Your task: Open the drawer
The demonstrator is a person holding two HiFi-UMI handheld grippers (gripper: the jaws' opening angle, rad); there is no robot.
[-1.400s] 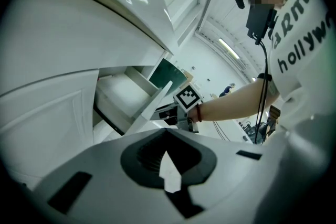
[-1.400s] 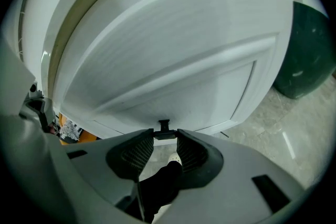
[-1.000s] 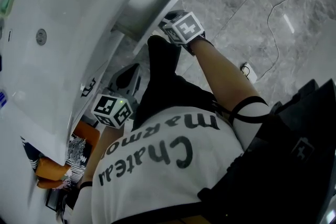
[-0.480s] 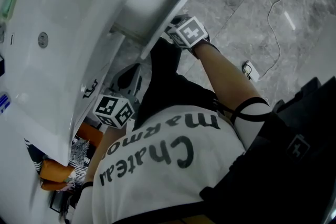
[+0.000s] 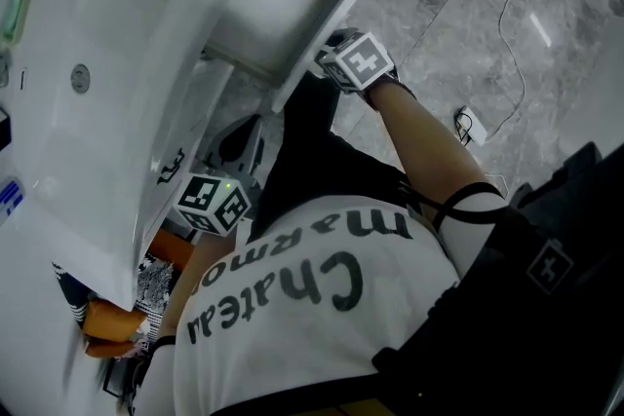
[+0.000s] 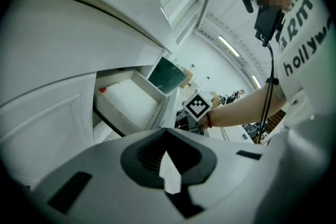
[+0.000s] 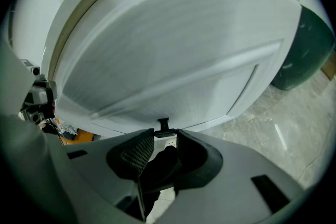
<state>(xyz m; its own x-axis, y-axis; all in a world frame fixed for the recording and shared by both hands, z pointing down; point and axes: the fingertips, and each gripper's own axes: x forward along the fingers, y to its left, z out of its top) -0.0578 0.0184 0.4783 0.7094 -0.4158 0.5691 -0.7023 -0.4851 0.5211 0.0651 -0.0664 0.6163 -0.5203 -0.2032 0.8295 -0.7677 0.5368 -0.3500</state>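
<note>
The white drawer [image 5: 255,13] stands pulled out of the white cabinet, and its front panel [image 5: 327,34] faces the person. My right gripper [image 5: 330,50] is at that panel's lower edge. In the right gripper view the panel [image 7: 173,44] fills the picture, and the right gripper [image 7: 164,134] is shut on the small black handle [image 7: 163,124]. The left gripper view shows the open drawer [image 6: 131,99] from the side, empty inside. My left gripper [image 5: 244,136] hangs lower down near the cabinet's side, apart from the drawer. Its jaws [image 6: 165,152] are shut with nothing in them.
A basin with a drain [image 5: 82,78] sits in the counter above the drawer. An orange thing and patterned cloth [image 5: 122,312] lie under the cabinet. A cable and socket block [image 5: 466,127] lie on the marble floor. A dark green bin [image 7: 307,55] stands beside the cabinet.
The drawer front and my right gripper have come a little further out from the cabinet. The left gripper has stayed where it was.
</note>
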